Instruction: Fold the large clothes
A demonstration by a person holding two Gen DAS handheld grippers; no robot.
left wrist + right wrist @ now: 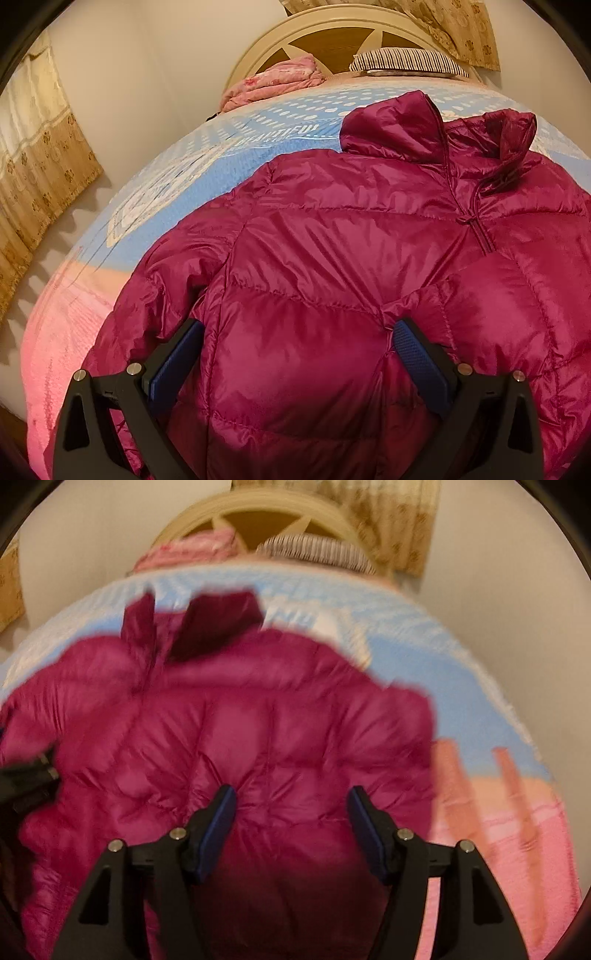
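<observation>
A magenta puffer jacket (351, 229) lies spread front-up on the bed, its collar (406, 125) toward the headboard and its zipper (476, 221) partly closed. One sleeve (177, 266) lies along its left side. My left gripper (299, 325) is wide open over the lower left part of the jacket, with puffed fabric bulging between the blue pads, which do not pinch it. In the blurred right wrist view the jacket (240, 720) fills the middle. My right gripper (291, 792) stands open above its lower right part. A black piece of the left gripper (26, 775) shows at the left edge.
The bed cover (184, 177) is blue with white print, turning pink near the foot. A folded pink quilt (273, 81) and a striped pillow (406, 62) lie by the cream headboard (332, 33). A patterned curtain (44, 155) hangs at the left.
</observation>
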